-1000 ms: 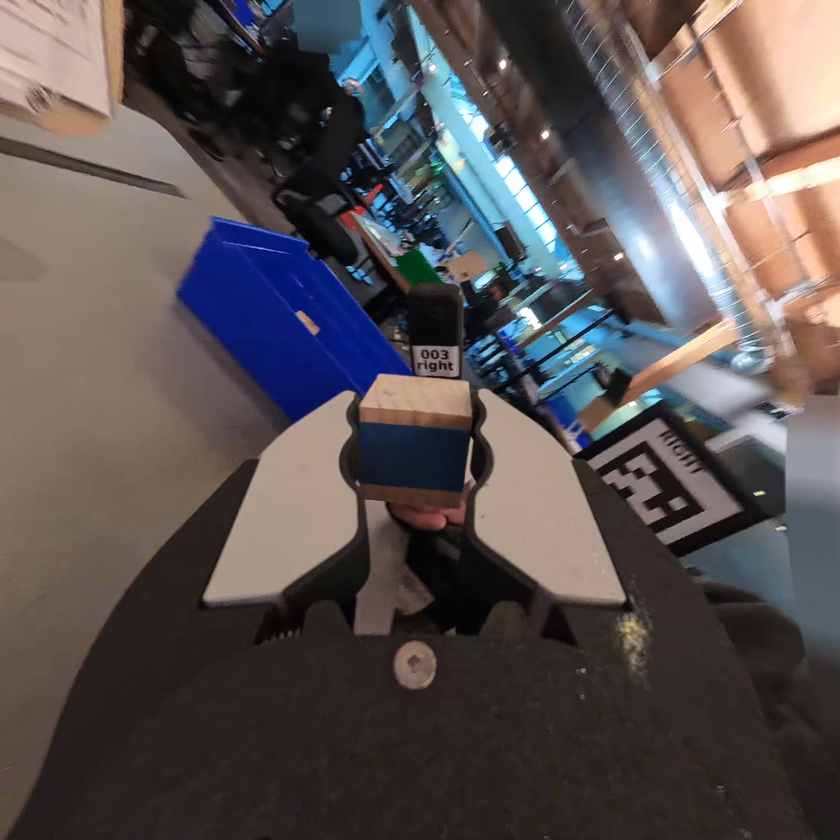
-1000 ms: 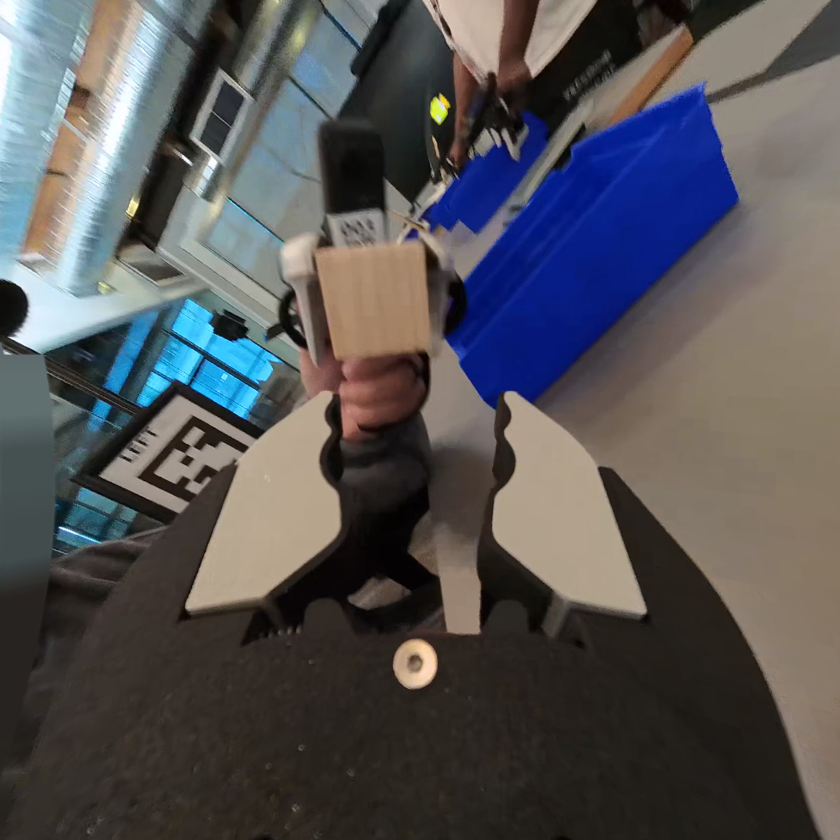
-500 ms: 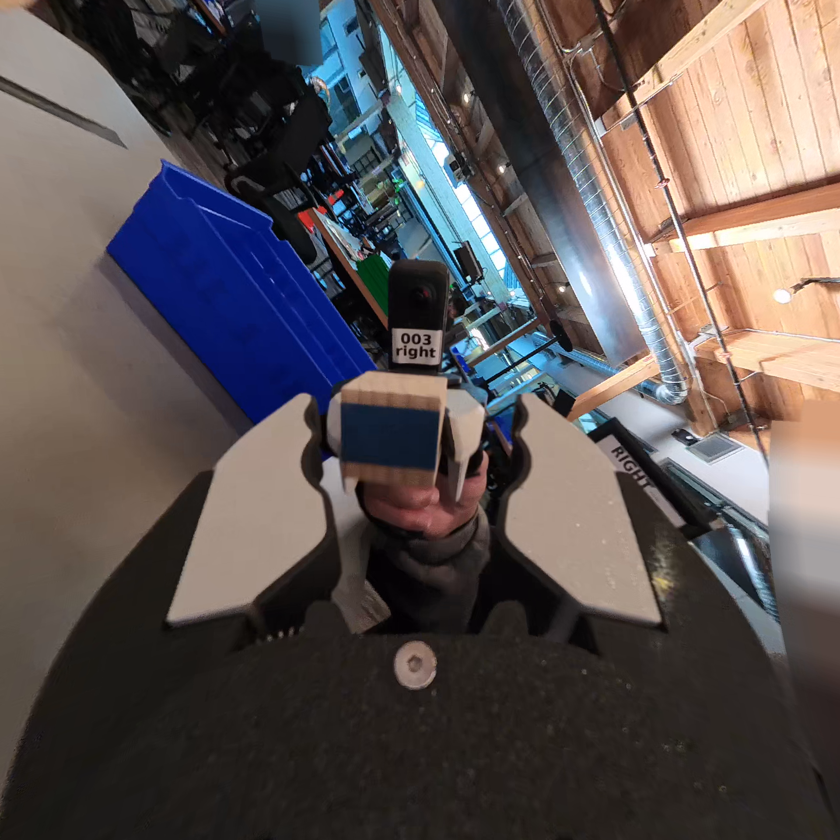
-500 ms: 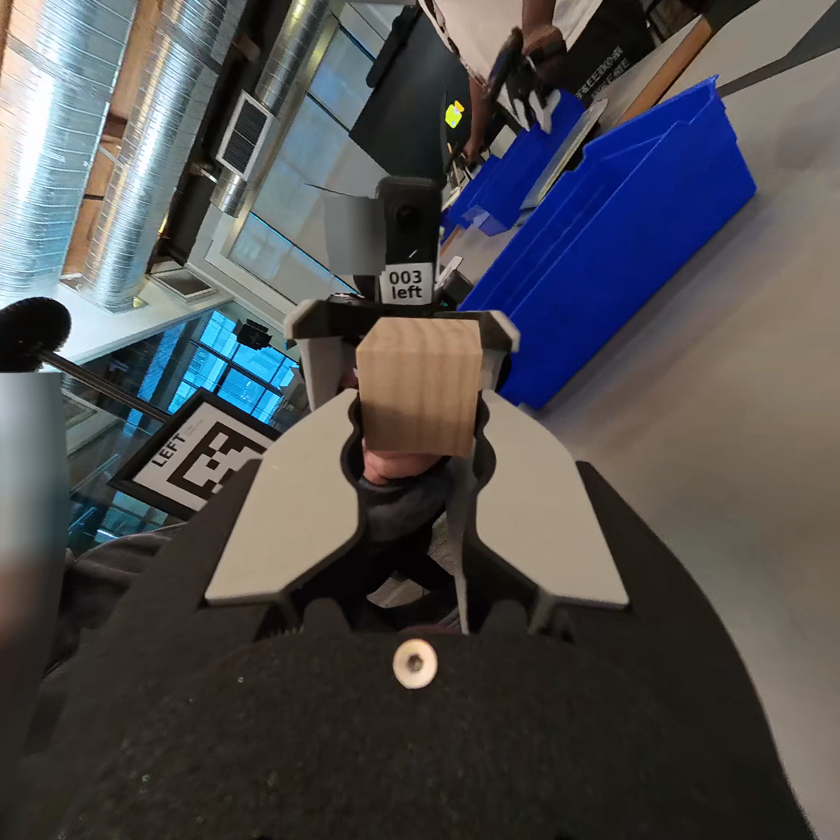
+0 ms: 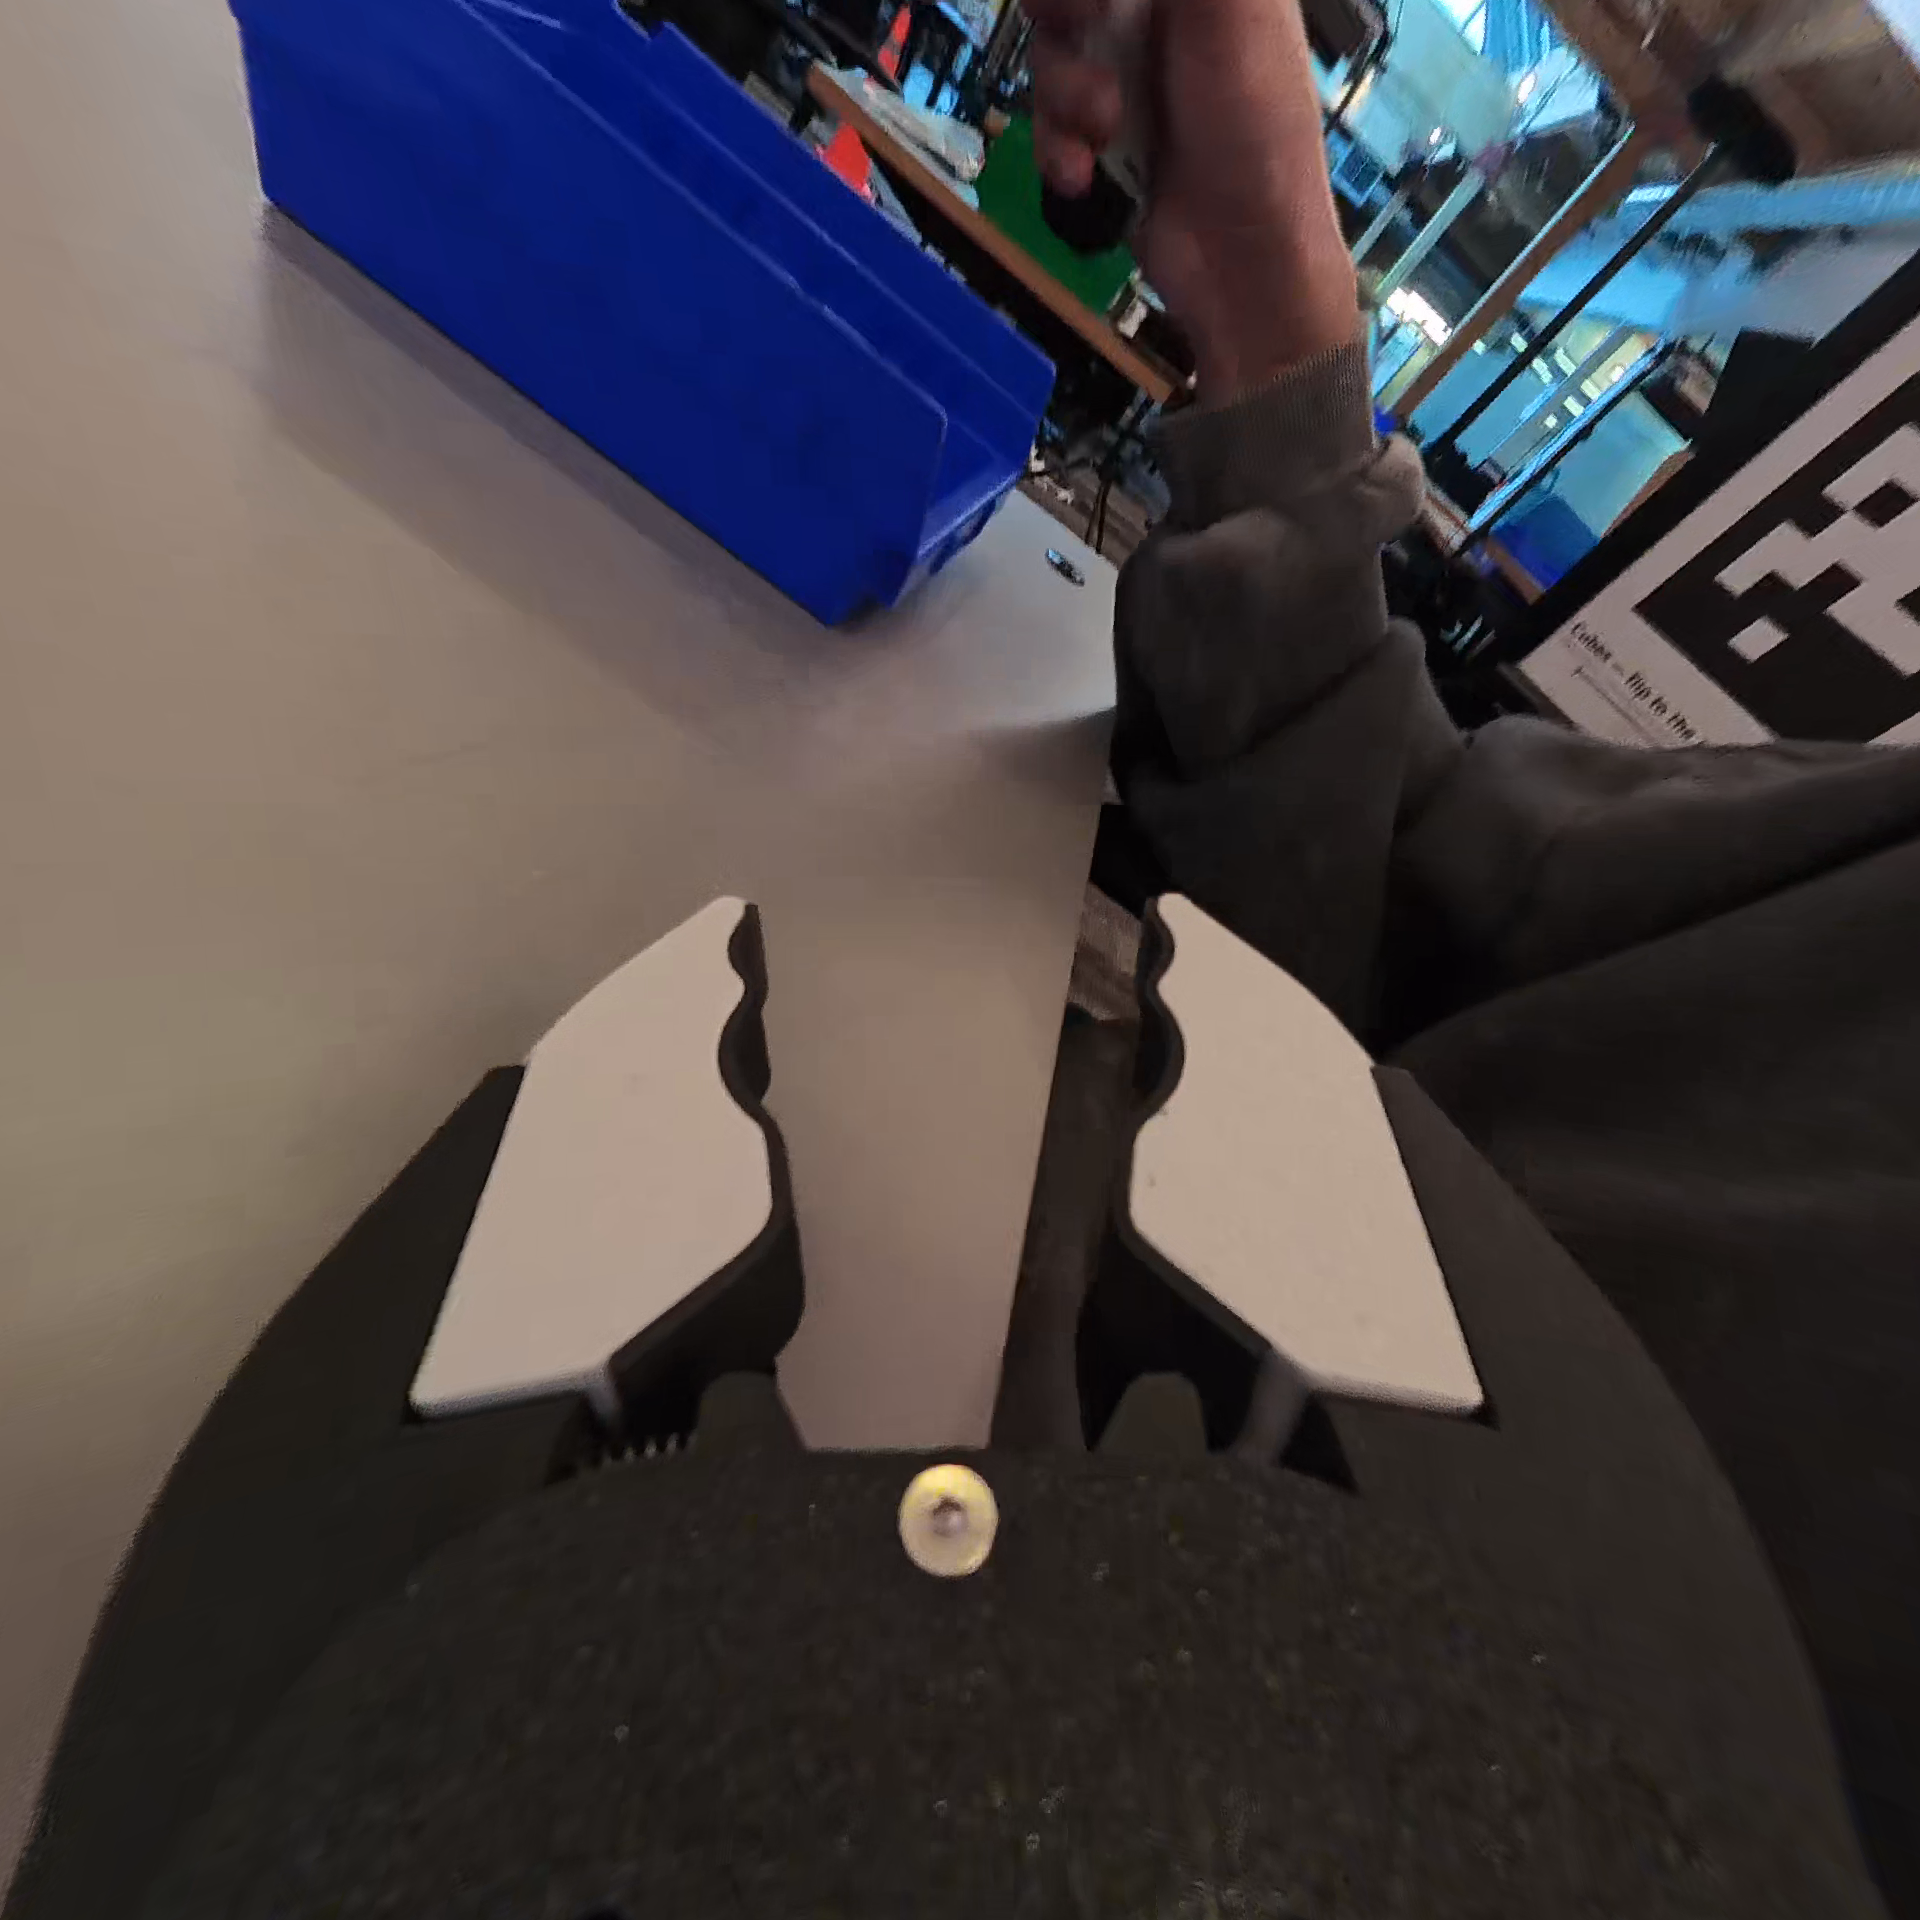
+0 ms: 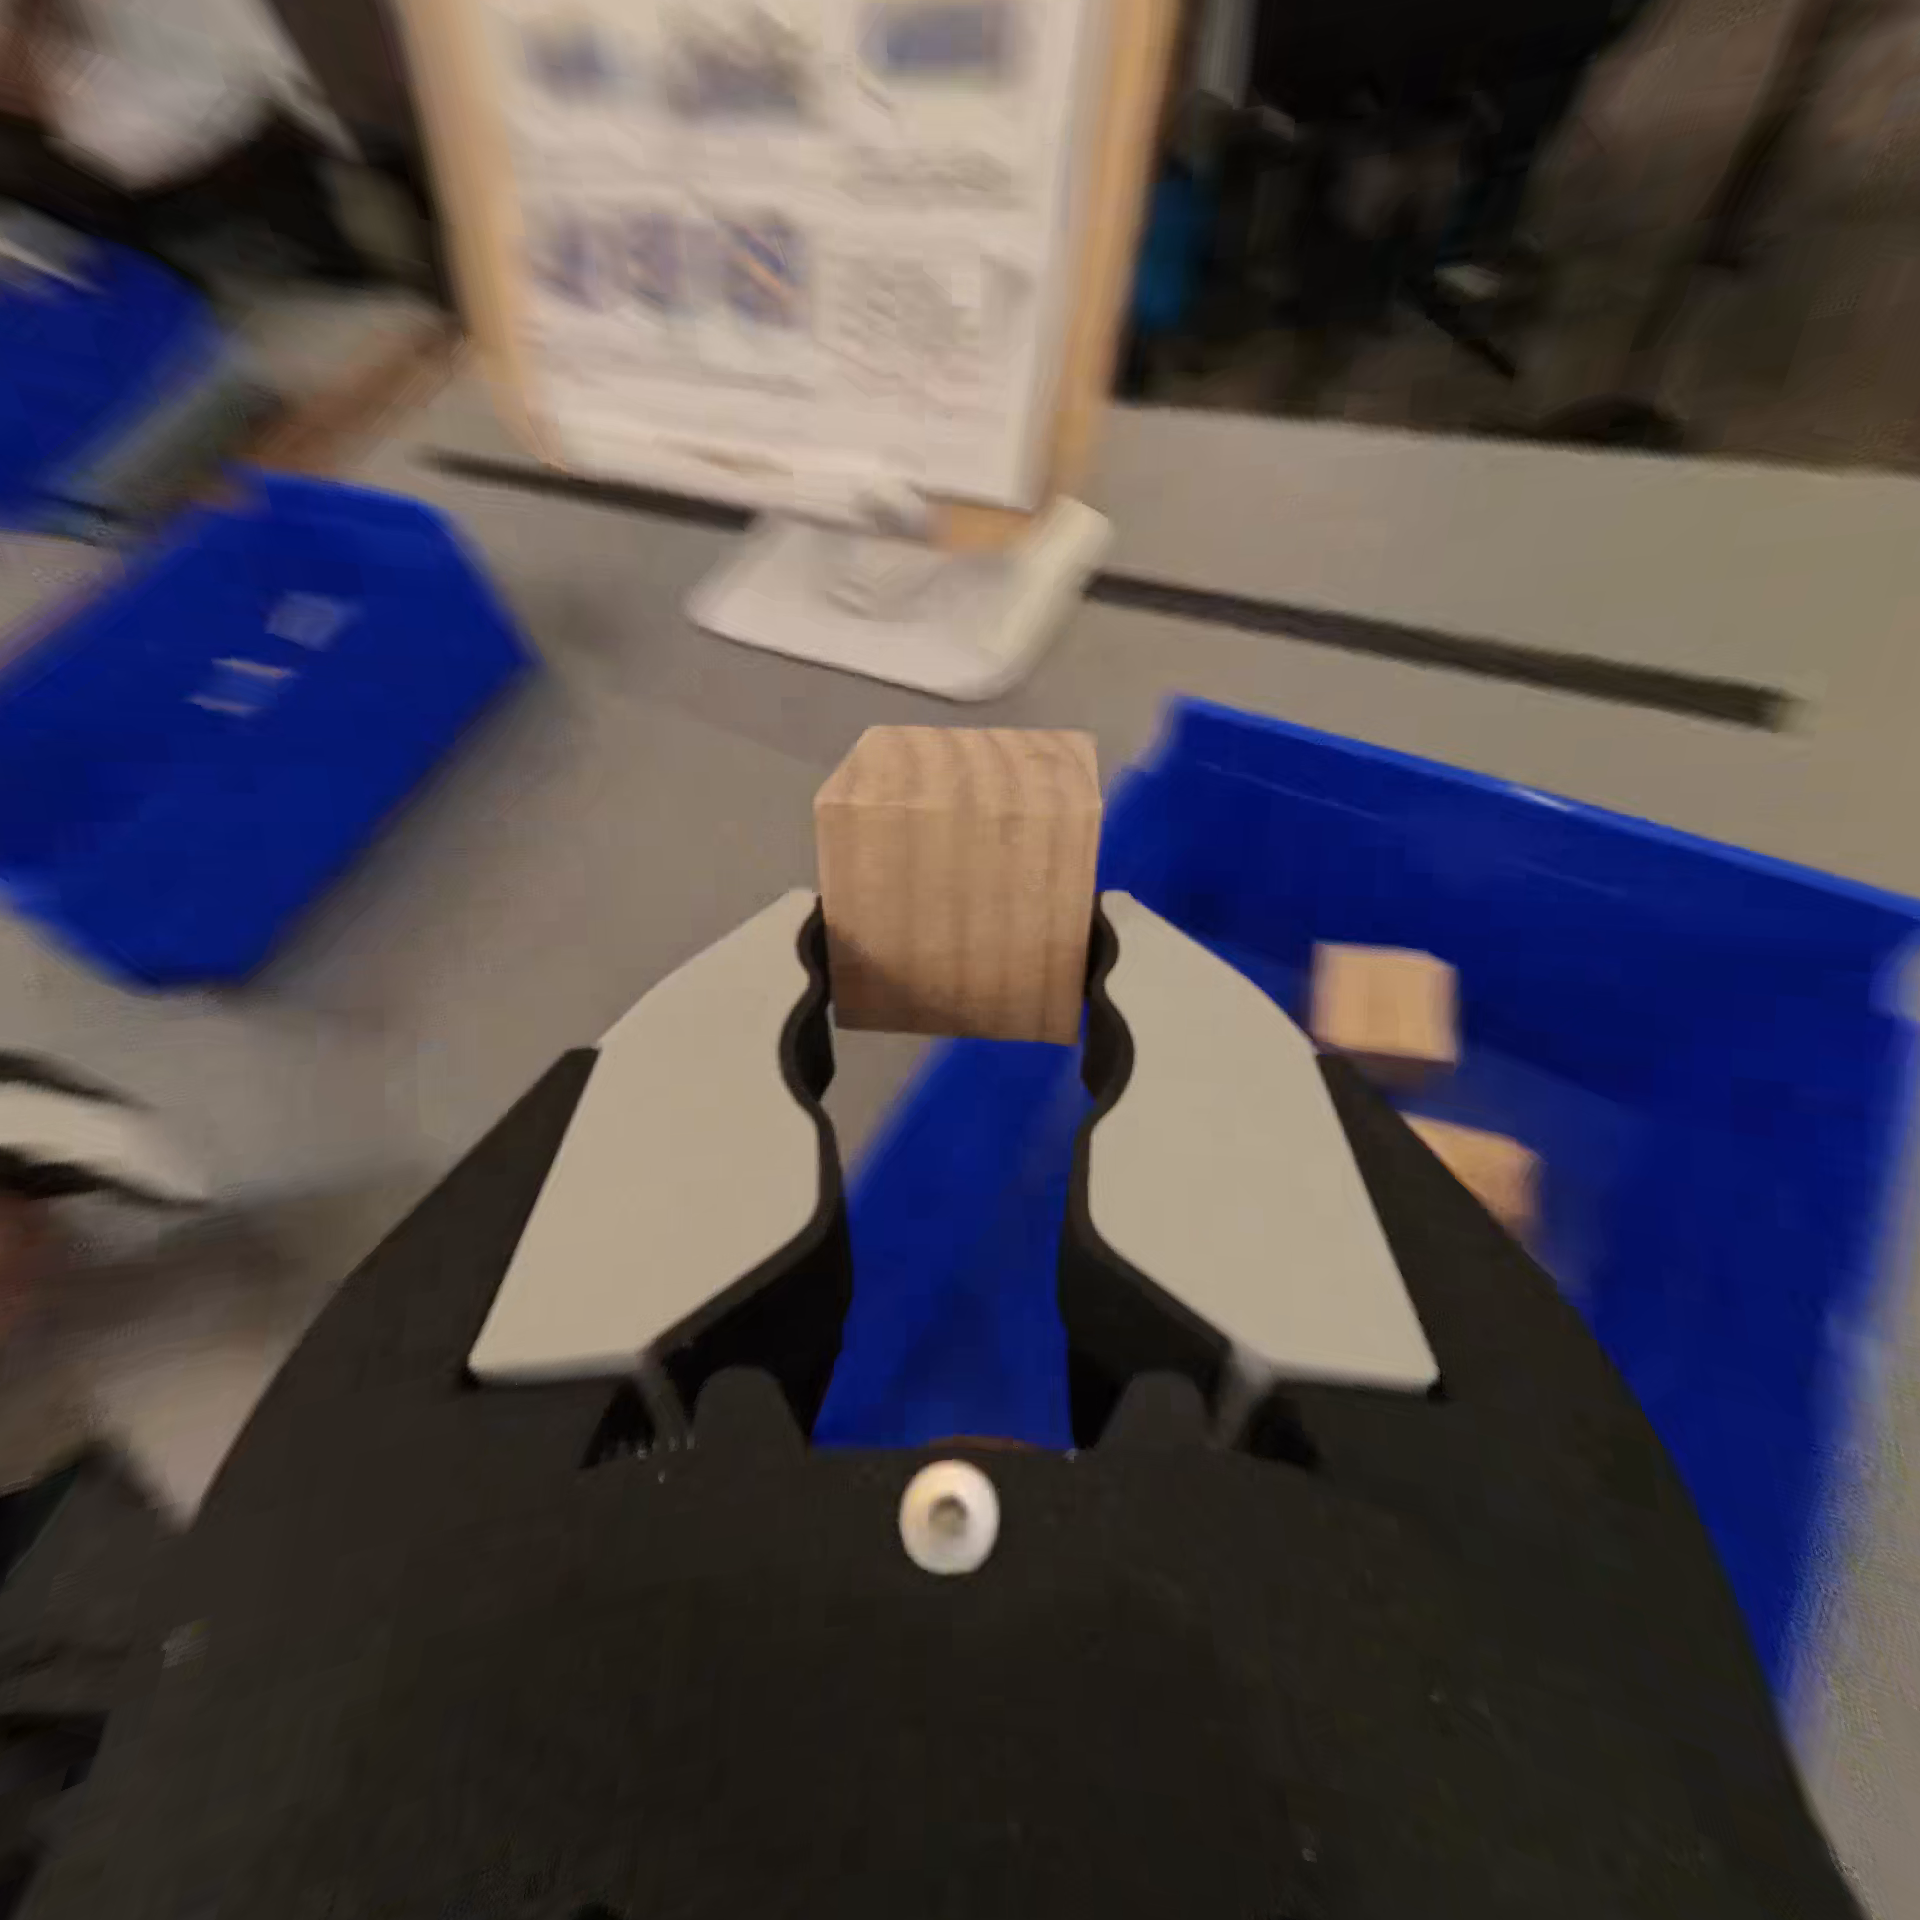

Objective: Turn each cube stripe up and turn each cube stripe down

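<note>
Gripping one wooden cube (image 6: 961, 883) at its fingertips, your right gripper (image 6: 958, 961) holds it over the near wall of a blue bin (image 6: 1558, 935); only plain wood faces show, no stripe visible. Two more cubes (image 6: 1382, 1003) lie inside that bin, blurred. A second blue bin (image 6: 229, 717) sits left on the grey table (image 6: 644, 790), a printed board (image 6: 800, 239) behind, writing unreadable. Your left gripper (image 5: 948, 1029) is spread wide and empty; one blue bin (image 5: 623, 291) and a sleeve (image 5: 1278, 665) ahead.
</note>
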Demonstrator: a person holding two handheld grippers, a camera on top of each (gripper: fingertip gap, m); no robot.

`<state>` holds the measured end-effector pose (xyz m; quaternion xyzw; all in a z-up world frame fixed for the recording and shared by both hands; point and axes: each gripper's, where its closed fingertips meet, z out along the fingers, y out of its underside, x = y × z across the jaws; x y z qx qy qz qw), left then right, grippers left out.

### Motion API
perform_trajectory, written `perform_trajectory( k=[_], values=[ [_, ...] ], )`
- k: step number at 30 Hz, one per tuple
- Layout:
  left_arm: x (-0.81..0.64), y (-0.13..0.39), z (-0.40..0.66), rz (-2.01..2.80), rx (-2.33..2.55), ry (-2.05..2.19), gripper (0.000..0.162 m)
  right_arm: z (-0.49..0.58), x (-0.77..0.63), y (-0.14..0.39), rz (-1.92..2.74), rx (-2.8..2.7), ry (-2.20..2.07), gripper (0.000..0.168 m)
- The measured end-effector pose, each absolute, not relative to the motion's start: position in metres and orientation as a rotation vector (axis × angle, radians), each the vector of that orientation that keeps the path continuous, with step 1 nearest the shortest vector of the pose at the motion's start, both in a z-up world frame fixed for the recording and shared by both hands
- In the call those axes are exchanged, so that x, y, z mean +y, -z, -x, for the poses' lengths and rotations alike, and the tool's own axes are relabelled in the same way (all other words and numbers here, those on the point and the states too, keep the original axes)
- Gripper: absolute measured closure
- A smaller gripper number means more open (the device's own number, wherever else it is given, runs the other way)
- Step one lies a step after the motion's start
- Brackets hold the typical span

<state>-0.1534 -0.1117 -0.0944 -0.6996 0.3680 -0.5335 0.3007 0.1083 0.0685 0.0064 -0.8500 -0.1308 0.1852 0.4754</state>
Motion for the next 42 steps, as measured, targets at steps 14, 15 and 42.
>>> perform_trajectory(
  k=[14, 15, 42],
  values=[
    [-0.114, 0.093, 0.155, 1.864, 1.039, 1.355, 0.095, -0.143, 0.101, 0.173, 2.955, -0.575, -0.107, 0.122],
    [-0.115, 0.094, 0.154, 1.869, 1.043, 1.367, 0.095, -0.142, 0.101, 0.176, 2.965, -0.580, -0.118, 0.122],
    [0.006, 0.028, 0.320, 2.254, 0.535, 0.572, 0.093, 0.104, -0.104, 0.073, 1.694, -0.804, -1.009, 0.115]
  ],
)
